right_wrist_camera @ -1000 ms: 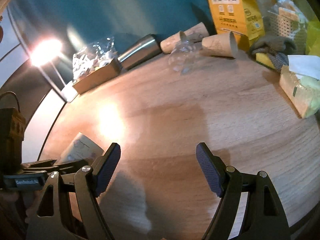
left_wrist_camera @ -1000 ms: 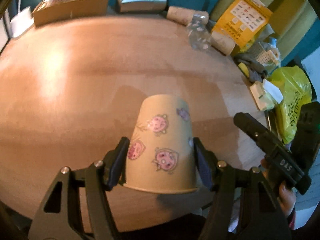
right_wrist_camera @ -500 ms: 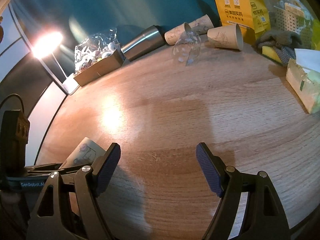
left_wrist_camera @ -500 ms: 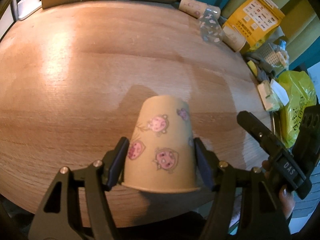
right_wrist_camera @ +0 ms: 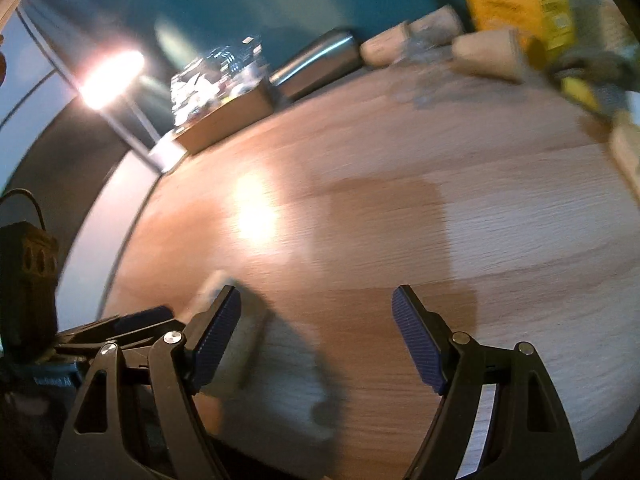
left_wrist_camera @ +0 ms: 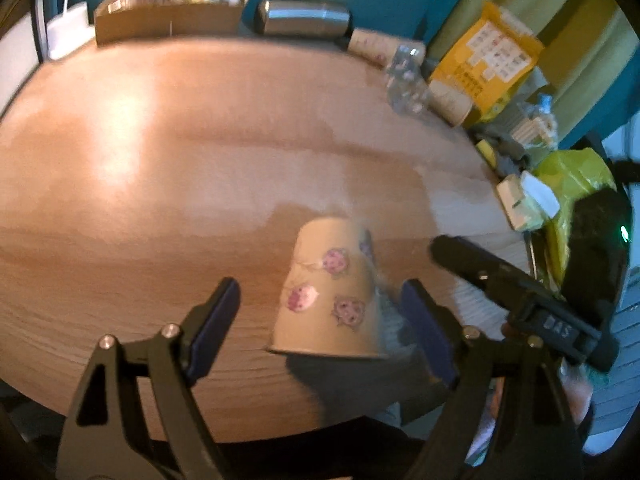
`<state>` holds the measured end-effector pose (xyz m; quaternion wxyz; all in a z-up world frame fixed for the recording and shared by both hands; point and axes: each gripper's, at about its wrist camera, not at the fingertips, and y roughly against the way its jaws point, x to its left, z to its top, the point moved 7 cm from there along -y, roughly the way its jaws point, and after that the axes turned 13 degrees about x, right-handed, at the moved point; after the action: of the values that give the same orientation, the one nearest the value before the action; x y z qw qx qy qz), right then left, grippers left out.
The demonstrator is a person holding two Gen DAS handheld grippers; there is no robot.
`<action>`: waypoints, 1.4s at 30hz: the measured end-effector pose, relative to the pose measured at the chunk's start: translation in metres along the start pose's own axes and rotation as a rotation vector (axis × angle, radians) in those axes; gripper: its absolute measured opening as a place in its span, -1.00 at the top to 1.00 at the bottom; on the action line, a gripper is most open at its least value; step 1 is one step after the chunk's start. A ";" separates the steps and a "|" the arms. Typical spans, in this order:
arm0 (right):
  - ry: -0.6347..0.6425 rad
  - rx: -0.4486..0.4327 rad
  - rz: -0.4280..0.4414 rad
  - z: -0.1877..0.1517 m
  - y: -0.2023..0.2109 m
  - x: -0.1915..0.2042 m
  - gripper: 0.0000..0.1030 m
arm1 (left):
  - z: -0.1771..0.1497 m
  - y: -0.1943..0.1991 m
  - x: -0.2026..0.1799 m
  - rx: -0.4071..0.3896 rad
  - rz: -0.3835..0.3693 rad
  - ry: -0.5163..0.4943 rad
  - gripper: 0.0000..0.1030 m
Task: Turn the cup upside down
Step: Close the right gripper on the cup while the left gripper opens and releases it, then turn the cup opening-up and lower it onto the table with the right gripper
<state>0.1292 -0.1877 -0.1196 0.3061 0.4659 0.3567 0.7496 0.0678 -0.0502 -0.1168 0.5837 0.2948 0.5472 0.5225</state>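
A tan paper cup [left_wrist_camera: 328,292] with pink strawberry prints stands upside down, rim on the wooden table [left_wrist_camera: 180,160], near the front edge. My left gripper [left_wrist_camera: 320,328] is open around it: the left pad stands apart from the cup, the right pad is at its side. The cup shows blurred in the right wrist view [right_wrist_camera: 230,336] behind my right gripper's left finger. My right gripper [right_wrist_camera: 316,336] is open and empty over the table, and it also shows in the left wrist view [left_wrist_camera: 516,300] to the right of the cup.
Along the back edge lie a cardboard box [left_wrist_camera: 168,20], a steel flask [left_wrist_camera: 304,18], paper cups on their sides [left_wrist_camera: 380,46], a clear plastic piece [left_wrist_camera: 404,84] and a yellow bag [left_wrist_camera: 492,60]. A tissue pack [left_wrist_camera: 520,204] and a green bag [left_wrist_camera: 576,184] sit at right.
My left gripper has opened and let go of the cup, which now stands rim-down on the table. Both views have shifted and are blurred by motion.
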 end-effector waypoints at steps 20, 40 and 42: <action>0.006 0.351 -0.267 0.013 -0.079 0.064 -0.56 | -0.007 0.044 0.109 -0.136 -0.118 0.076 -0.63; 0.298 -0.064 -0.391 0.050 -0.060 0.116 -0.18 | -0.007 0.047 0.139 -0.164 -0.101 0.009 -0.63; 0.356 -0.206 -0.457 0.046 -0.055 0.122 -0.18 | -0.006 0.047 0.136 -0.176 -0.089 -0.016 -0.63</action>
<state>0.1320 -0.0492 -0.0925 0.4451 0.2015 0.4225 0.7634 0.0289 0.0885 -0.1206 0.6341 0.2220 0.5071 0.5398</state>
